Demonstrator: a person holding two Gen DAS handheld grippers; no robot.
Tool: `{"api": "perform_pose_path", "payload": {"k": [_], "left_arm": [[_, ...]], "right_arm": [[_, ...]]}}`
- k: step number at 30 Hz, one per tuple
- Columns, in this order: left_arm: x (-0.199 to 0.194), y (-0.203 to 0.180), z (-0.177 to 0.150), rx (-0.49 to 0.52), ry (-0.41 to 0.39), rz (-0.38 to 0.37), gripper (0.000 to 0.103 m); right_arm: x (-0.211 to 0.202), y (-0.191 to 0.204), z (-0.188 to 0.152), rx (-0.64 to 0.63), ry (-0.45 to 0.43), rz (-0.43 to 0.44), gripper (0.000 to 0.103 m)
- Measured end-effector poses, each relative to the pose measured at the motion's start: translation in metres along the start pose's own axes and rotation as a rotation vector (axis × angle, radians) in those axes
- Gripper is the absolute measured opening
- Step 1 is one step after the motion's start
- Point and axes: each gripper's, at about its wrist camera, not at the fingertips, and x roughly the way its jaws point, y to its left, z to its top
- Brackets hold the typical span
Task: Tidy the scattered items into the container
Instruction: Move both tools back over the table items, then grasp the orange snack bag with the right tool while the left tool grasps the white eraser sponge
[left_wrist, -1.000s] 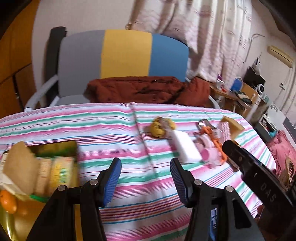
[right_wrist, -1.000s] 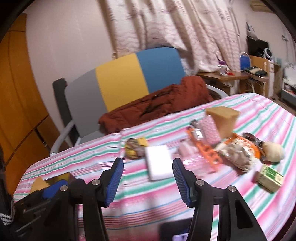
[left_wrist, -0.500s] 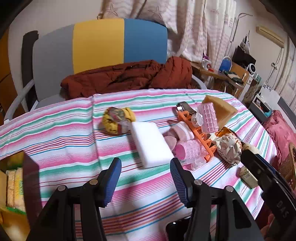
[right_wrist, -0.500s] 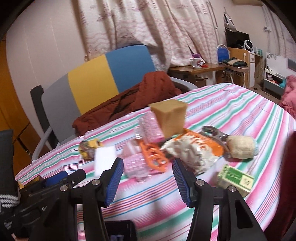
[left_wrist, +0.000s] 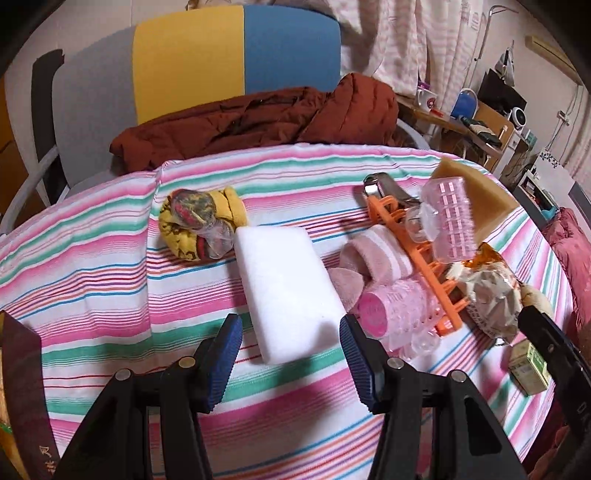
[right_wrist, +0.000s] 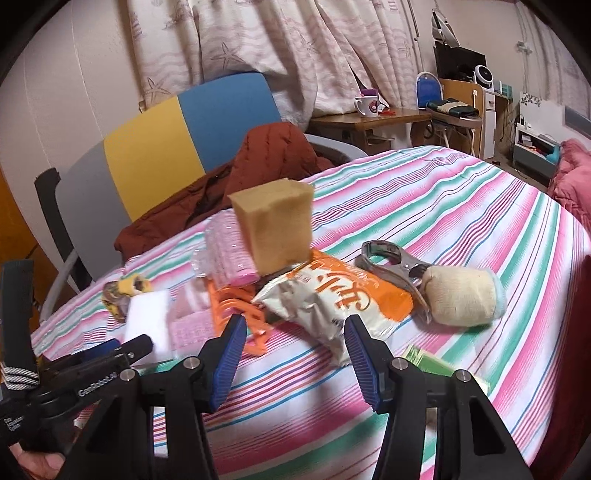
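We've got the left tool (left_wrist: 290, 356) wide and empty, white sponge block (left_wrist: 286, 284) lying dead ahead on the striped desk (left_wrist: 110, 280), long axis running away from us; right tool (right_wrist: 293, 350) also empty, over the snack bag (right_wrist: 328, 295).
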Motion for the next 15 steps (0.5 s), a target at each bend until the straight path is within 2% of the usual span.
{"api": "perform_pose_path", "payload": {"k": [10, 15], "left_arm": [[0.016, 0.006, 0.008, -0.023, 0.038, -0.046, 0.058], [0.021, 0.008, 0.011, -0.035, 0.053, -0.065, 0.062]], "right_arm": [[0.041, -0.012, 0.014, -0.060, 0.094, -0.036, 0.069], [0.054, -0.012, 0.015, -0.088, 0.133, -0.039, 0.081]]}}
